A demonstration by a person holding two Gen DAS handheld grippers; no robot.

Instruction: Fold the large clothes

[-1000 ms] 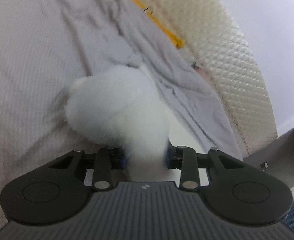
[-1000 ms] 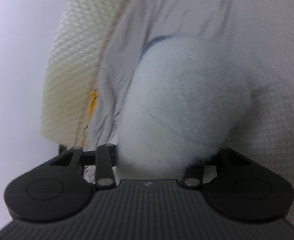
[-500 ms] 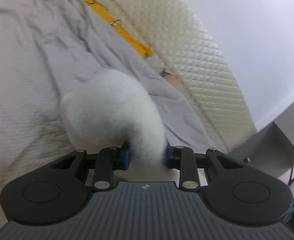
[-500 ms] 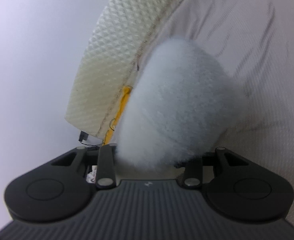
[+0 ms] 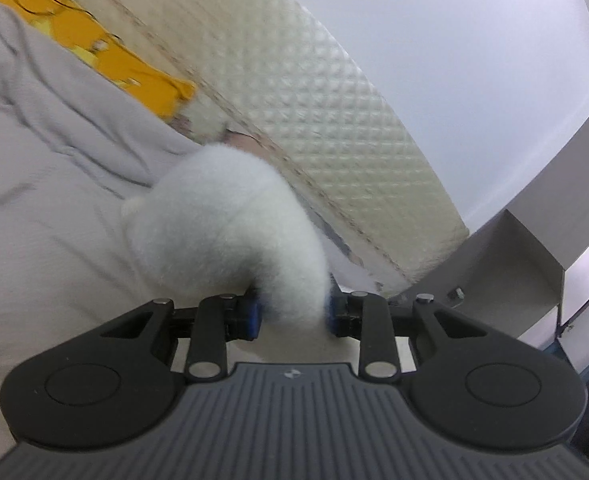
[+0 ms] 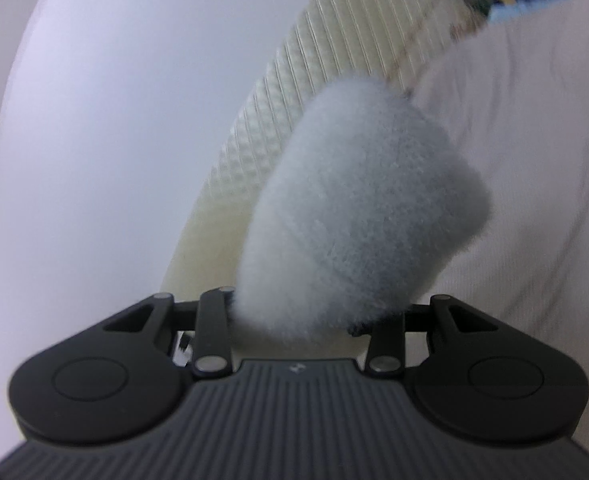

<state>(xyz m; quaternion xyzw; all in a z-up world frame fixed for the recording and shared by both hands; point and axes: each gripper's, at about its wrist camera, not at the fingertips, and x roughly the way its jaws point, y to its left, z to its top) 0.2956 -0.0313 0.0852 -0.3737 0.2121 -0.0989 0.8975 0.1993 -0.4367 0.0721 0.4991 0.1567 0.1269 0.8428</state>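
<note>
I find the left gripper (image 5: 293, 314) clamped on a fold of white fleece garment (image 5: 230, 236), its blue-padded fingers (image 5: 251, 315) pressing either side. My right gripper (image 6: 314, 316) likewise grips a thick bunch of the same fleece (image 6: 358, 236). Both bunches are raised above the grey bed sheet (image 5: 42, 152). Quilted headboard (image 5: 334, 120) and yellow cloth (image 5: 106, 52) lie behind.

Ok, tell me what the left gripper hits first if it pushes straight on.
Beyond the white fleece pinched in the left gripper, probably the quilted mattress propped ahead, near where the grey sheet ends; depth is unclear.
</note>
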